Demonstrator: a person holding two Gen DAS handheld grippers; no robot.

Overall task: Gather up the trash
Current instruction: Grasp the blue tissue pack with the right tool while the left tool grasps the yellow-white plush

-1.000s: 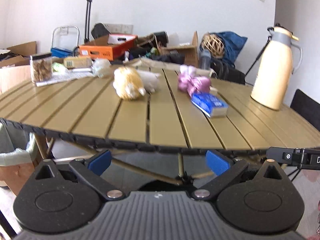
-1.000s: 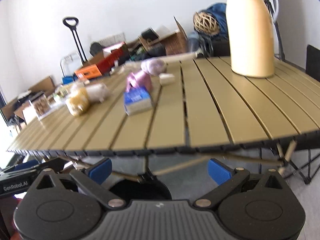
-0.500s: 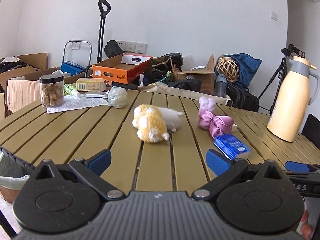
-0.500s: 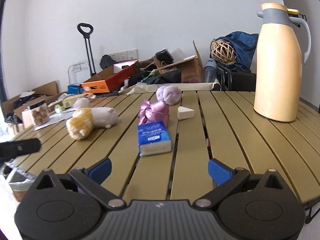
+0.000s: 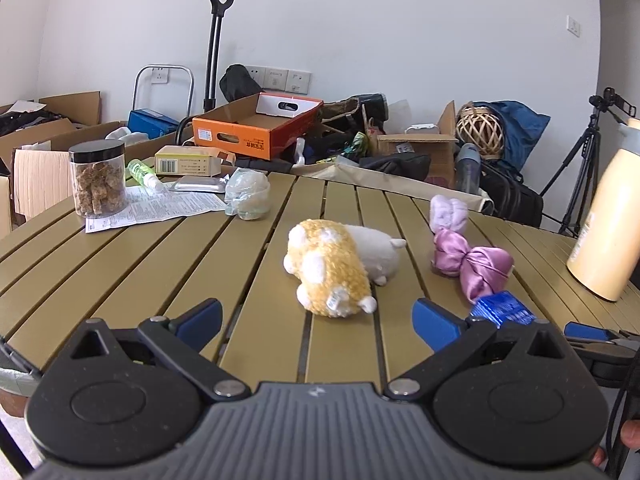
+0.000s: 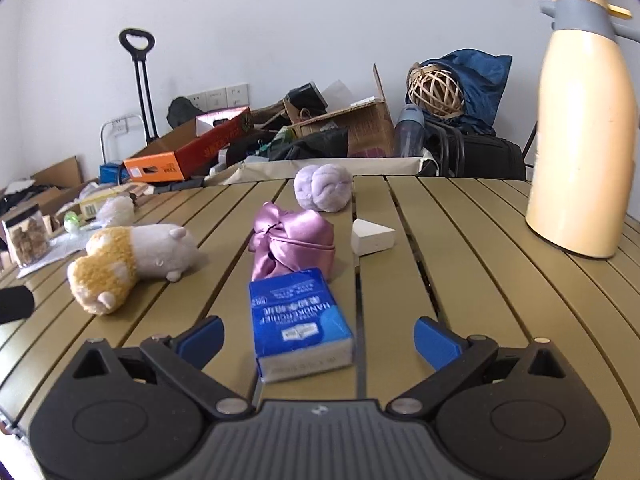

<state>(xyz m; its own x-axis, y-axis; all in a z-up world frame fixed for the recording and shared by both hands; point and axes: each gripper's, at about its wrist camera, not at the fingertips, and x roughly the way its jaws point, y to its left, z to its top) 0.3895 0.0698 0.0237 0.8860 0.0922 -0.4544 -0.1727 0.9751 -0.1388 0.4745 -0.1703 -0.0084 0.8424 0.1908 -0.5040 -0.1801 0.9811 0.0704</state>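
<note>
Surface: slatted olive table.
Right gripper: jaws wide, just closing slightly, blue pads clear of all items.
Between jaws: blue tissue pack, lying flat, untouched.
Behind pack: pink satin bundle, touching it; lilac plush; white wedge.
Left: yellow-white plush toy.
Far right: cream thermos, upright.

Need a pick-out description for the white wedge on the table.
Start at the tall cream thermos jug on the olive slatted table. Look toward the shiny pink satin bundle mid-table; the small white wedge-shaped block lies just beside it. It is the only hard, plain white, sharp-edged item there.
</note>
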